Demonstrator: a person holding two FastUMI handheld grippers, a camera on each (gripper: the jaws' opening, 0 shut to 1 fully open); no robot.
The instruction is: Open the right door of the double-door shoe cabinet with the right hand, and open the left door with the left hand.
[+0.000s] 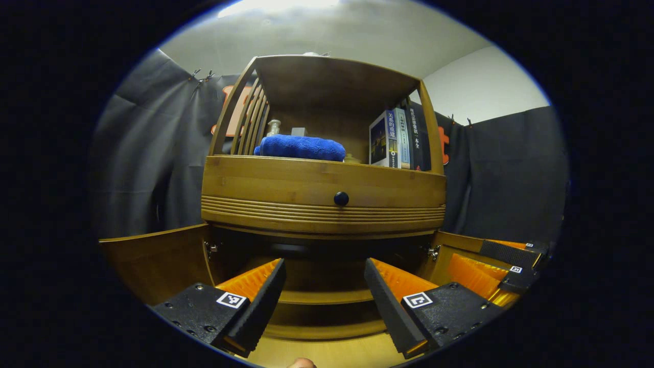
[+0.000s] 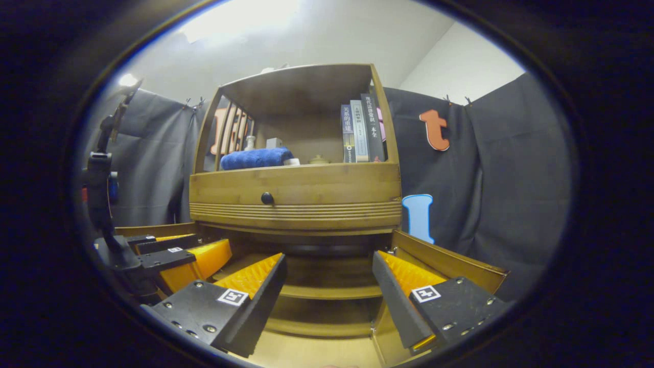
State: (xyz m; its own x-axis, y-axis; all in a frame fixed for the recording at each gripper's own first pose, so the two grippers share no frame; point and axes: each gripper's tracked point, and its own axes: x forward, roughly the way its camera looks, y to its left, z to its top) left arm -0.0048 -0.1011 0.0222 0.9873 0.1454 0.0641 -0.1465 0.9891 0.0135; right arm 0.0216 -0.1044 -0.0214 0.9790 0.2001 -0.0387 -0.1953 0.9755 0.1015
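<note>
The wooden shoe cabinet (image 1: 286,181) stands straight ahead with both lower doors swung outward. In the left gripper view its left door (image 1: 153,258) and right door (image 1: 452,245) flank a dark interior with wooden shelves (image 1: 327,295). My left gripper (image 1: 324,263) is open in front of that opening, holding nothing. In the right gripper view my right gripper (image 2: 329,255) is also open and empty, with the right door (image 2: 449,263) just beyond its right finger. Each view catches the other gripper off to one side: the right gripper (image 1: 493,266) and the left gripper (image 2: 173,249).
Above the doors is a drawer with a dark round knob (image 1: 341,198). The open top shelf holds a folded blue towel (image 1: 300,147), several upright books (image 1: 398,138) and small items. Dark cloth walls (image 2: 511,179) close in on both sides.
</note>
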